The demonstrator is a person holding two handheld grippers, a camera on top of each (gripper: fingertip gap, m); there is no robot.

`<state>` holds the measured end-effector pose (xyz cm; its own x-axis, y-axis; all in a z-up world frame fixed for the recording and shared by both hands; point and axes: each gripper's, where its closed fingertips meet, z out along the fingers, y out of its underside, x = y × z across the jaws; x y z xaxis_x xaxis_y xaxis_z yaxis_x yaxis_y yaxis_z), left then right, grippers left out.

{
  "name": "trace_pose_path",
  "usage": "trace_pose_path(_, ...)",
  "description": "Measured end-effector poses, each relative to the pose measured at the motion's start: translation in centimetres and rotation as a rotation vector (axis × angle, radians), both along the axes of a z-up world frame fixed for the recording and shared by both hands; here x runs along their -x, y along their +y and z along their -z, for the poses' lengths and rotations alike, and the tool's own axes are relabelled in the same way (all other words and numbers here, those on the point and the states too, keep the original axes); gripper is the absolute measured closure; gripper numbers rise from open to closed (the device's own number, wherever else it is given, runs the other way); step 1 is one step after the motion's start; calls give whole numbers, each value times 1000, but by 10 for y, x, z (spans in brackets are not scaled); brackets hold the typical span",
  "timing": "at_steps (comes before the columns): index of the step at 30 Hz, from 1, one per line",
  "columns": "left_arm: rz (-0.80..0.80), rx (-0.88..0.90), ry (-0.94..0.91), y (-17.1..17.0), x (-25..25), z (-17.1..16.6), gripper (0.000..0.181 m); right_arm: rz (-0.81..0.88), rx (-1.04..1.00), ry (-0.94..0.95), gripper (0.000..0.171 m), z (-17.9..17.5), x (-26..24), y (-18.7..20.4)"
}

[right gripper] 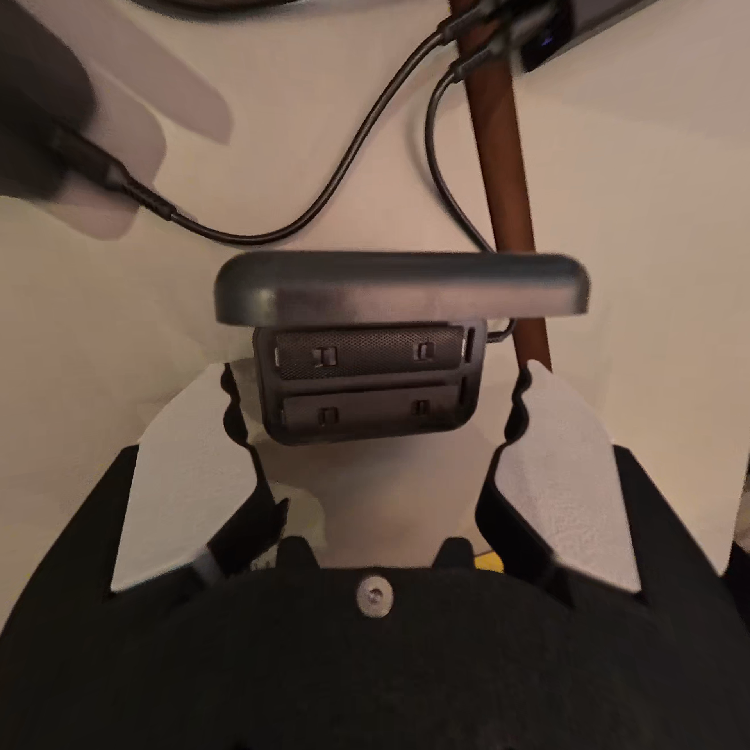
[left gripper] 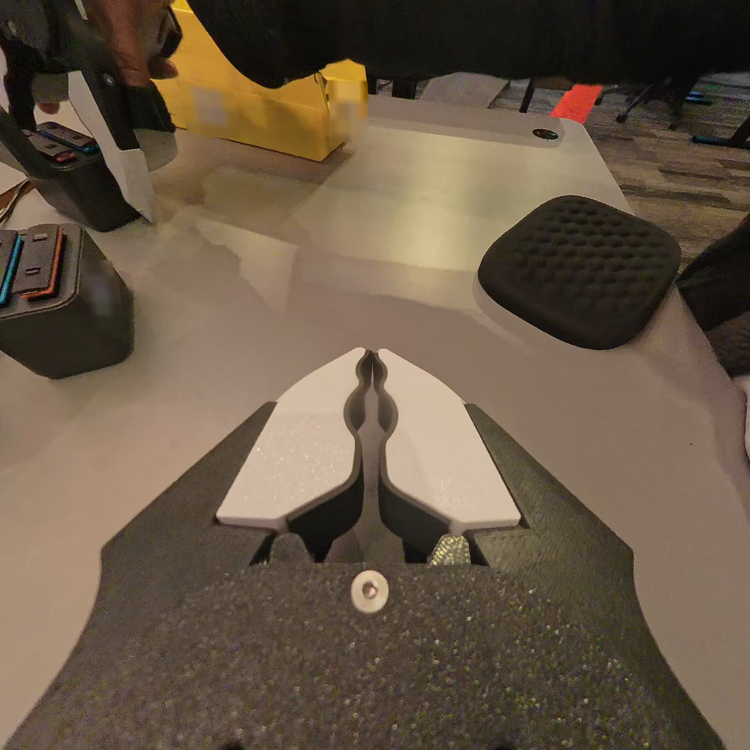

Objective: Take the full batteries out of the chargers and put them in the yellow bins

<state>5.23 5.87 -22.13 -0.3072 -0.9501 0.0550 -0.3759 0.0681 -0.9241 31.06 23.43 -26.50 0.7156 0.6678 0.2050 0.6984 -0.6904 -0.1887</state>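
The table (left gripper: 406,227) lies bare through its middle. A black pad (left gripper: 580,270) blocks one edge, a yellow bin (left gripper: 259,109) the far edge. The charger's (right gripper: 365,389) raised lid (right gripper: 401,290) overhangs its slots, and cables (right gripper: 324,195) cross behind, apparently lying flat.

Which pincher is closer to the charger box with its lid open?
Right. The right gripper hangs open just above the open charger, fingers either side. The left gripper sits shut over bare table, well away from the chargers.

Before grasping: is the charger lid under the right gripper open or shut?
Open: the lid stands raised, two batteries exposed inside the charger.
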Motion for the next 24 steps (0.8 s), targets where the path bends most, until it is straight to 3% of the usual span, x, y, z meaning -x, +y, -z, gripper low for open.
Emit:
trace_pose_path(2, 3, 1, 1, 0, 0, 0, 181, -21, 15, 34, 67, 2, 6, 1)
trace_pose_path(3, 4, 2, 1, 0, 0, 0, 181, -15, 9, 36, 70, 2, 7, 2)
trace_pose_path(9, 9, 0, -4, -1, 1, -1, 181, 203, -37, 81, 70, 1, 23, -6)
trace_pose_path(15, 19, -8, -2, -4, 1, 0, 181, 555, -103, 105, 70, 0, 51, -13)
trace_pose_path(24, 4, -27, 2, -2, 1, 2, 181, 766, -173, 103, 70, -1, 65, 1)
